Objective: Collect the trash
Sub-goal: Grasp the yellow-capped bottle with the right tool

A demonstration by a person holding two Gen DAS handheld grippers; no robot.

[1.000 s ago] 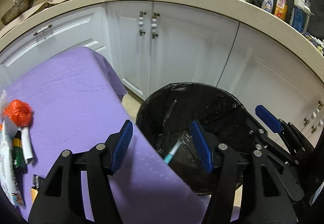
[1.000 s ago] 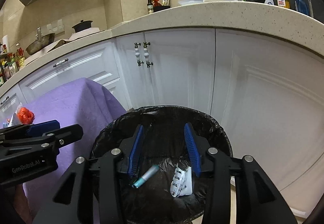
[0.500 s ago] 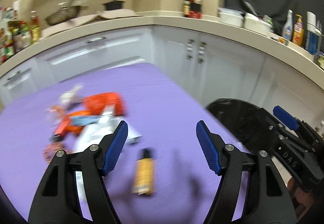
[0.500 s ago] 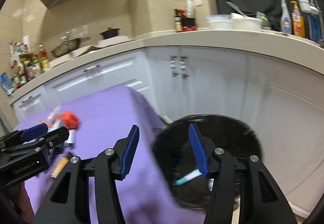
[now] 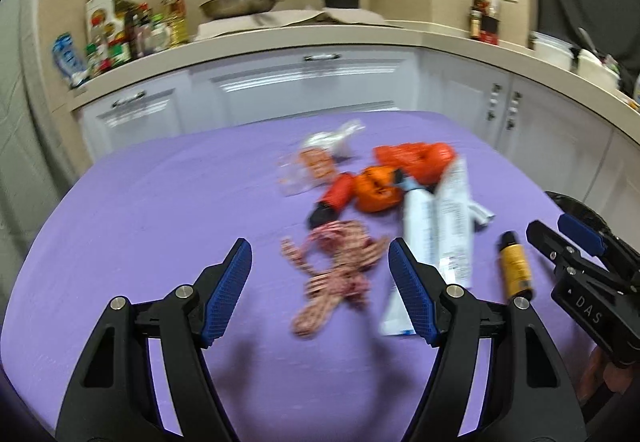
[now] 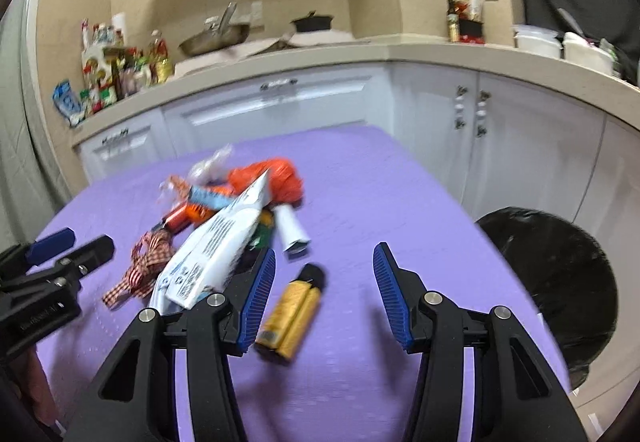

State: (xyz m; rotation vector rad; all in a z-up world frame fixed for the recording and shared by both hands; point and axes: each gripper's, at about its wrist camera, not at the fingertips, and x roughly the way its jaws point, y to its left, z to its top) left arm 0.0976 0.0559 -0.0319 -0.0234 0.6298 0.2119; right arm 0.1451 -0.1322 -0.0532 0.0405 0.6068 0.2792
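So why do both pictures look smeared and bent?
Left wrist view: the checked ribbon and white packet are motion-smeared, while the left gripper stays crisp. Right wrist view: the yellow battery pack blurs too; the fisheye lens curves the counter.

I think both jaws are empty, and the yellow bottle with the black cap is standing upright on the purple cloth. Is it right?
Not quite. The yellow bottle lies on its side on the purple cloth, not upright; the right wrist view shows it clearly. The rest holds: the left gripper and right gripper both have empty jaws.
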